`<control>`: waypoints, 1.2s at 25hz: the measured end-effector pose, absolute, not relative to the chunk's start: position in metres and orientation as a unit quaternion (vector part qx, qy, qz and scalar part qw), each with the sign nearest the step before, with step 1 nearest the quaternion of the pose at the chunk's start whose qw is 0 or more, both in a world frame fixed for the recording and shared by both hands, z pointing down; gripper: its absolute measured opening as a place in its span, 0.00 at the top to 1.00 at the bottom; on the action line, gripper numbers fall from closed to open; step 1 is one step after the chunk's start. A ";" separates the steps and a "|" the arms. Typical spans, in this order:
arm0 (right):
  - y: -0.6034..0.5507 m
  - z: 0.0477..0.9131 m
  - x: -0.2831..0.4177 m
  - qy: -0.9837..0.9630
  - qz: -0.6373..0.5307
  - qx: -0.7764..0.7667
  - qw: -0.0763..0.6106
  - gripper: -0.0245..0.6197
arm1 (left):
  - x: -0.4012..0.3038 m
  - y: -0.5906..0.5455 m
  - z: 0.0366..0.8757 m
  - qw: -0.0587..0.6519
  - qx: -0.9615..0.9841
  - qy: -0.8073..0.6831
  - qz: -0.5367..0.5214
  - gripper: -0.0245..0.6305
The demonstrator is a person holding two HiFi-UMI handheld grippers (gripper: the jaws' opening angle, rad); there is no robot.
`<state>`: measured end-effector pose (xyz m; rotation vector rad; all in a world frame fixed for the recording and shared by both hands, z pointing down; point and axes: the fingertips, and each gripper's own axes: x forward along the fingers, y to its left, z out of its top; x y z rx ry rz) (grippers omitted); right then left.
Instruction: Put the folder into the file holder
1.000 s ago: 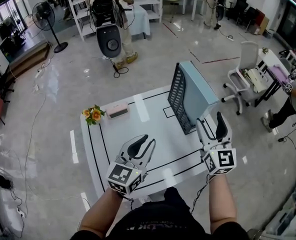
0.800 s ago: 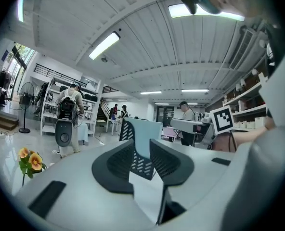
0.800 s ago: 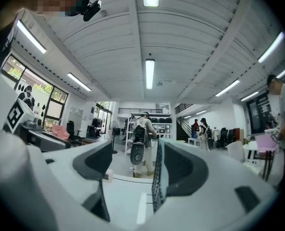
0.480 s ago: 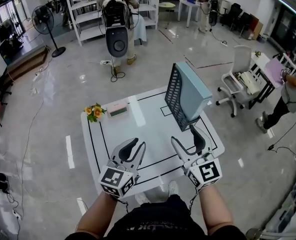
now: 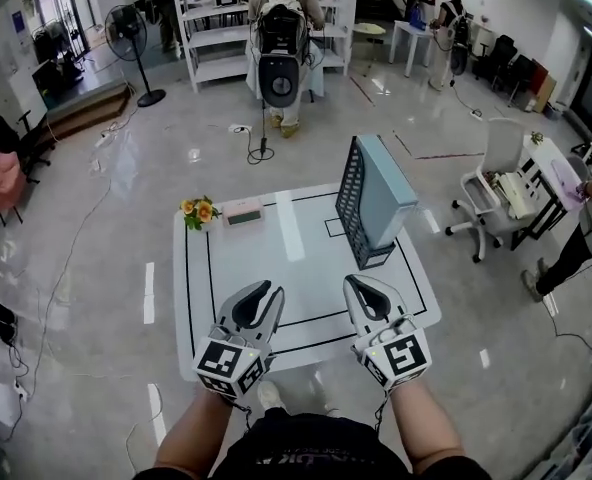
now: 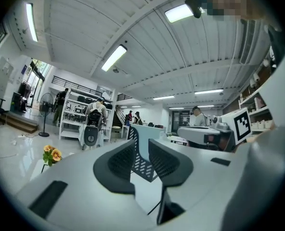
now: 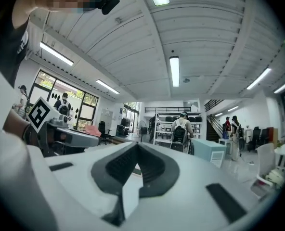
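1. A pale blue folder (image 5: 388, 190) stands upright on its edge in a dark mesh file holder (image 5: 350, 196). The pair sits at about 2 o'clock on the white table (image 5: 244, 260). The folder leans against the holder's perforated back.
2. The folder shows one flat, plain blue face, and its top edge rises level with the holder's rim.
3. The left gripper (image 5: 262, 295) hangs over the table's near edge at about 7 o'clock. It points toward 1 o'clock, with a bare forearm behind it. Its jaws are closing with a narrow gap left, and nothing lies between them. The holder shows through the gap, well beyond.
4. The right gripper (image 5: 360, 284) hangs at about 5 o'clock, aimed toward 11 o'clock. Its jaws are clenched tip to tip on nothing.
5. Both grippers sit well apart from the folder, and neither touches it.
6. Orange flowers (image 5: 197, 210) and a small pink box (image 5: 243, 213) rest at the table's 11 o'clock corner.
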<state>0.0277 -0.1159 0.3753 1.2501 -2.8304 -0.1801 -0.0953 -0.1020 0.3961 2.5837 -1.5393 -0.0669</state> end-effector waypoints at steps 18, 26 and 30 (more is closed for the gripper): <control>-0.038 0.408 0.100 -0.962 -0.007 0.271 0.021 0.96 | -0.011 0.013 0.424 0.099 0.770 -0.631 -0.003 0.96; -0.015 0.414 0.099 -0.967 0.000 0.254 0.021 0.96 | -0.004 0.035 0.426 0.097 0.768 -0.633 0.001 0.96; -0.007 0.418 0.096 -0.965 0.003 0.261 0.024 0.96 | -0.005 0.041 0.429 0.100 0.774 -0.626 -0.003 0.96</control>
